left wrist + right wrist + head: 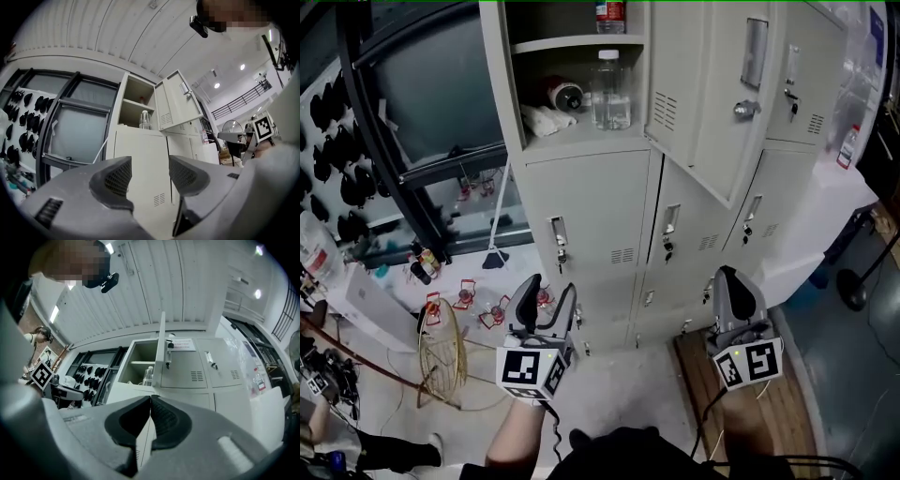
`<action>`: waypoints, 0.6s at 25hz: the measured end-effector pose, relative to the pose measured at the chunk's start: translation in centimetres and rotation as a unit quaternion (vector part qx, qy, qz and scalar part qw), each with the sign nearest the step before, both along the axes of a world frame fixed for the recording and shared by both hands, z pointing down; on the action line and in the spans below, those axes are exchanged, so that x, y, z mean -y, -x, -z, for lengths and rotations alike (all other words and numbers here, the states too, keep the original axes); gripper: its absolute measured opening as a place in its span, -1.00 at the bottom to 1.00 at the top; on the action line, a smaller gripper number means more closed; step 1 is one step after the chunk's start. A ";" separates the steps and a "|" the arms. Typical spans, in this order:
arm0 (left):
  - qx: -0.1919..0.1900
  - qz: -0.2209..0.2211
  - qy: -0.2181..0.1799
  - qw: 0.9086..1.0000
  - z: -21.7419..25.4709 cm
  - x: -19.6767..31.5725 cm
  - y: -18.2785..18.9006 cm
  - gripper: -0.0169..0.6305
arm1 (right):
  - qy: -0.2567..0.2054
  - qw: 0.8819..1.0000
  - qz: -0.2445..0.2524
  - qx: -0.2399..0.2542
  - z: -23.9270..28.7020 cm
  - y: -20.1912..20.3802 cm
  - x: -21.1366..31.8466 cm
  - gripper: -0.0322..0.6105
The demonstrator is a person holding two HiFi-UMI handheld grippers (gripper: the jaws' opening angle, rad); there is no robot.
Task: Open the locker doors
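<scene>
Head view, lockers: grey locker bank [499, 84] far centre, upper door [712, 103] swung open beside a shelf [577, 134] holding a clear bottle [610, 89], lower doors [586, 211] closed; left gripper [549, 291] near, fingers spread, empty; right gripper [731, 281] near right, fingers pressed together, empty.

Workshop or lab hall, not home. Signs: bank of pale grey steel lockers [591, 234] with vents and key locks. One top compartment open, clear plastic bottle [610, 89] on shelf. Black-framed glass partition [431, 112] alongside. White wall board hung with rows of black objects [342, 178]. Loose cables [356, 364] on grey floor [619, 394]. High ribbed white ceiling [117, 28], round spotlights [216, 86], railed upper gallery [243, 99].
</scene>
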State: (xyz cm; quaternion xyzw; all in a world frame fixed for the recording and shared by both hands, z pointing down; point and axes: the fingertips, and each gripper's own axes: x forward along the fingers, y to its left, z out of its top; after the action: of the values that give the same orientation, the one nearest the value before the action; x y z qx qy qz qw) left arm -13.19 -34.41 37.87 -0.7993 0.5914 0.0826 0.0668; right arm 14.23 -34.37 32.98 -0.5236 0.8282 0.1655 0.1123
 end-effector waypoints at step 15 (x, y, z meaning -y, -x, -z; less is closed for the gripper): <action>-0.015 -0.004 0.013 1.000 -1.5 0.9 0.0 -0.19 | 0.020 1.000 0.001 0.014 -0.9 -0.4 1.0 -0.90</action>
State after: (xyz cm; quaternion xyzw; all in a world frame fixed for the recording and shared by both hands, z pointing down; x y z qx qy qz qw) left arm -13.14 -35.36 39.35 -0.8014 0.5900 0.0869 0.0468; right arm 14.64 -35.35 33.88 -0.5269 0.8303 0.1419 0.1134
